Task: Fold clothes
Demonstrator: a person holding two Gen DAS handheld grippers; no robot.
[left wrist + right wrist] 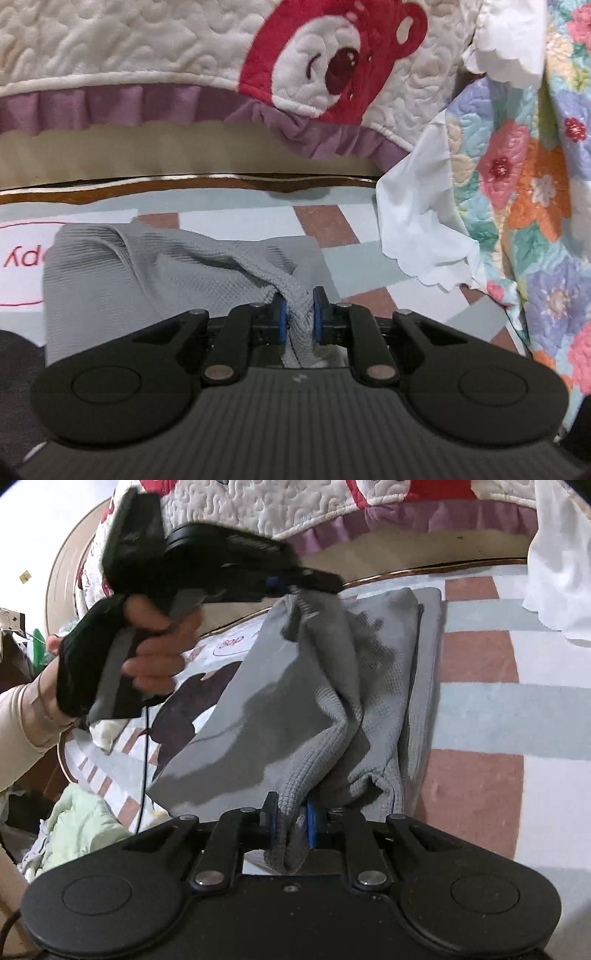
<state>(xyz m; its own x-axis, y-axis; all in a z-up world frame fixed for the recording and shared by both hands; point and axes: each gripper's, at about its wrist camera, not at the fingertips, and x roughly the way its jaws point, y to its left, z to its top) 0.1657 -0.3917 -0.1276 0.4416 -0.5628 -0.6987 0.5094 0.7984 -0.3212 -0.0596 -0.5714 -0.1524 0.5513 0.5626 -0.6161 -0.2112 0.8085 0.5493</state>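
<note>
Two tools pinch grey garment (325, 686); white cloth (424, 221) hangs just beside.

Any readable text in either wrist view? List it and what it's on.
"ppy": red letters, upside down, inside a red outline on the bedsheet; the grey garment hides the rest of the word.
Red oval label on the same sheet, right wrist view: too blurred to read for certain.
Nothing legible on either claw.

Grey waffle-knit garment (295, 701) hangs lifted, bunched, above the bed
</note>
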